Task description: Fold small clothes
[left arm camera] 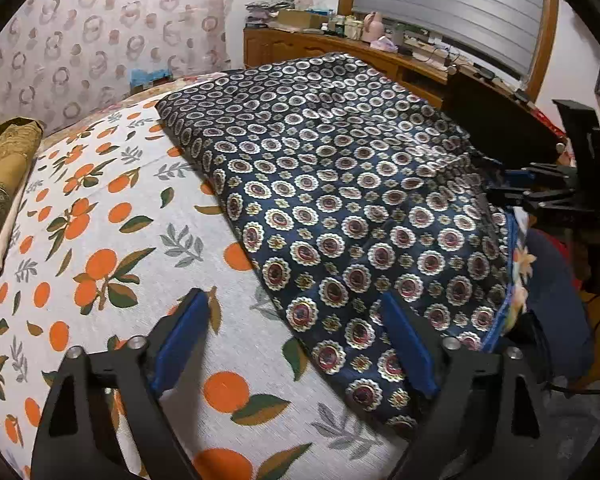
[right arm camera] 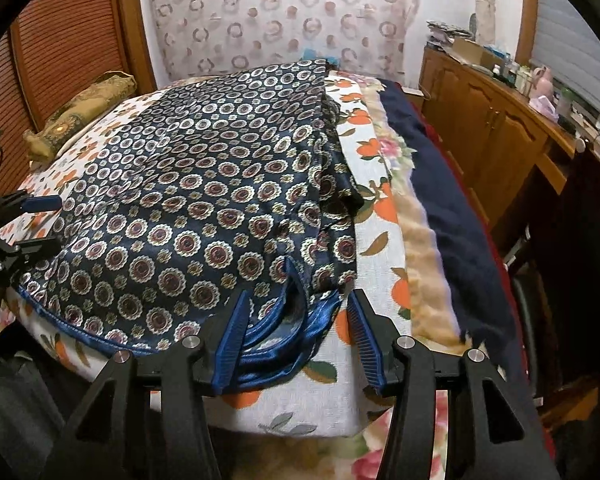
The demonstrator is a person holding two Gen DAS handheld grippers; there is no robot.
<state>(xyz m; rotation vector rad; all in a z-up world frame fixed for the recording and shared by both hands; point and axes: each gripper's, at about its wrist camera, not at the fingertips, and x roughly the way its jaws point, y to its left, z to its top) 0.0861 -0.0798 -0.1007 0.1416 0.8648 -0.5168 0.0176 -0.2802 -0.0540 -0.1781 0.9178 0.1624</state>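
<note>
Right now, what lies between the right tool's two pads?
In the right wrist view, the blue satin hem of the navy patterned garment lies between the right tool's open pads, over the orange-print sheet.

garment [left arm camera: 340, 208]: dark blue satin-like cloth, glossy, smooth, shiny blue trim | bedsheet [left arm camera: 140, 216]: matt woven cloth, orange print | cushion [left arm camera: 0, 184]: golden patterned cloth, slight sheen | cabinet [right arm camera: 488, 120]: varnished wood | left gripper [left arm camera: 296, 340]: matt black plastic, ridged blue pads, metal bolts | right gripper [right arm camera: 300, 332]: same
</note>
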